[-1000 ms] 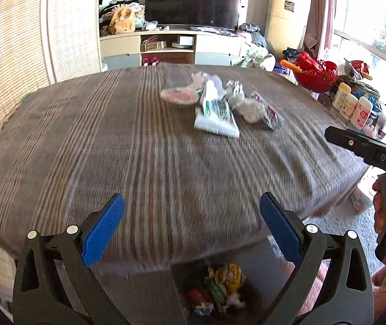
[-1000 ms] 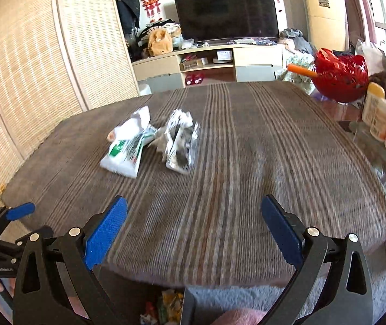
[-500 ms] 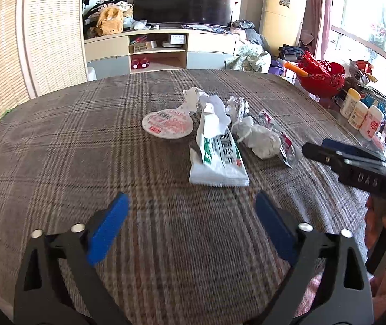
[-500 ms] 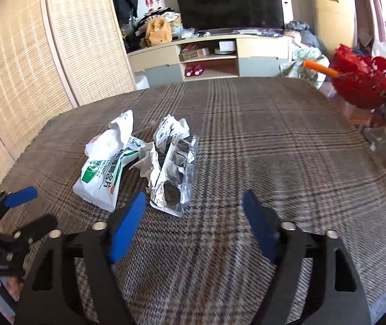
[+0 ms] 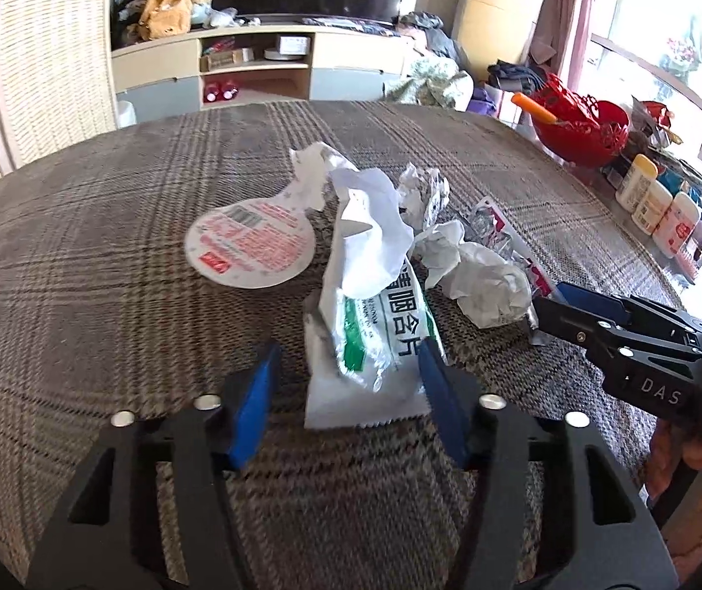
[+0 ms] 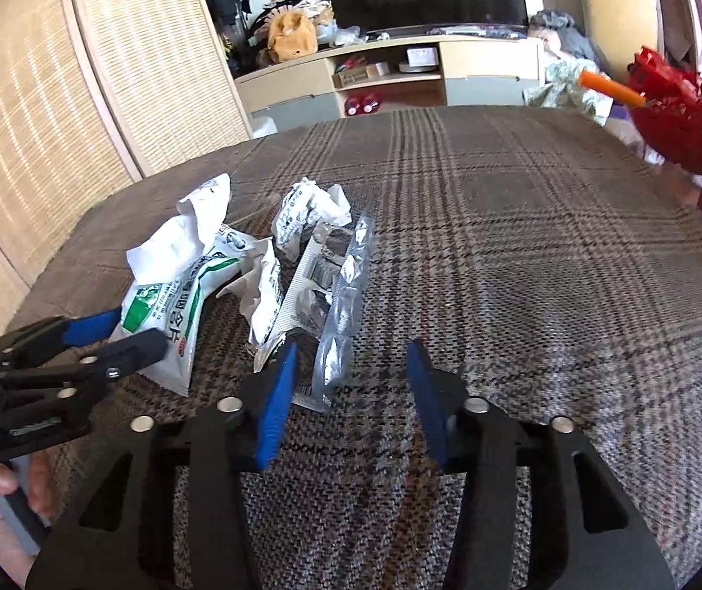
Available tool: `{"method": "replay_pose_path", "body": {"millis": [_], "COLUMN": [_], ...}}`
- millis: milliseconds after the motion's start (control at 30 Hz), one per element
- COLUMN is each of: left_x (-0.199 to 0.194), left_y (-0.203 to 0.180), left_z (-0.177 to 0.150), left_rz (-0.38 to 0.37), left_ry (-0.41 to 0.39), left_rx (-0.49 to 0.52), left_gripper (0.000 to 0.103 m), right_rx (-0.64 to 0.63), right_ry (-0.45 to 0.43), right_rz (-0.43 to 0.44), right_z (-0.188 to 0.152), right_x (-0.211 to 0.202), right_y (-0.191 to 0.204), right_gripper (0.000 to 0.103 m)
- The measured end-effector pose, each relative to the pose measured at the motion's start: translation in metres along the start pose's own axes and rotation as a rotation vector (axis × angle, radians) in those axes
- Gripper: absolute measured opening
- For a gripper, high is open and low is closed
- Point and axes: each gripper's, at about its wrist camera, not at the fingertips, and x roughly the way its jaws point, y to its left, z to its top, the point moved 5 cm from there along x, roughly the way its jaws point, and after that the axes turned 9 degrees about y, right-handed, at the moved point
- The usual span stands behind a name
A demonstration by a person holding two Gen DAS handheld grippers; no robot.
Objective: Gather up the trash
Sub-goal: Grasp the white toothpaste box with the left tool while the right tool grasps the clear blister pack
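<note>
You have brought both tools to the near edge of the trash heap on the plaid-covered worktop (image 5: 105, 295), one per piece. Your left hand-held gripper (image 5: 346, 368) has been closing around the near end of the white-and-green packet (image 5: 375, 334), pads not yet pressing. Your right hand-held gripper (image 6: 351, 393) has been closing too, its jaws still apart around the clear wrapper (image 6: 341, 314).

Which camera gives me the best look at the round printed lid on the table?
The left wrist view. The round printed lid lies flat there, whole face and red print showing, left of the white and green packet. The right wrist view does not show it; the packet stands in the way.
</note>
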Motion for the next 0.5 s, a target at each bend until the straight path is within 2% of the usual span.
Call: {"method": "replay_pose_path", "body": {"millis": [67,133,233,500], "left_x": [0.004,0.003,-0.001,-0.026], "left_y": [-0.003,-0.005,-0.003,-0.007], "left_z": [0.001,0.001,0.0,-0.019], "left_rz": [-0.012,-0.001,0.014,0.038], "left_ry": [0.004,-0.006,-0.018,-0.036], "left_rx": [0.012,0.022,0.023,0.046], "left_gripper": [0.04,0.033,0.018,0.014], "right_rx": [-0.019,-0.038,-0.048,-0.028], "right_ry": [0.011,0.01,-0.006,-0.041], "right_rz": [-0.008,-0.021,-0.037,-0.058], "right_z": [0.003,0.005,0.004,-0.016], "right_x": [0.004,0.006,0.003,-0.022], "right_y": [0.004,0.009,0.012,0.006], "right_gripper": [0.023,0.013,0.013,0.013]}}
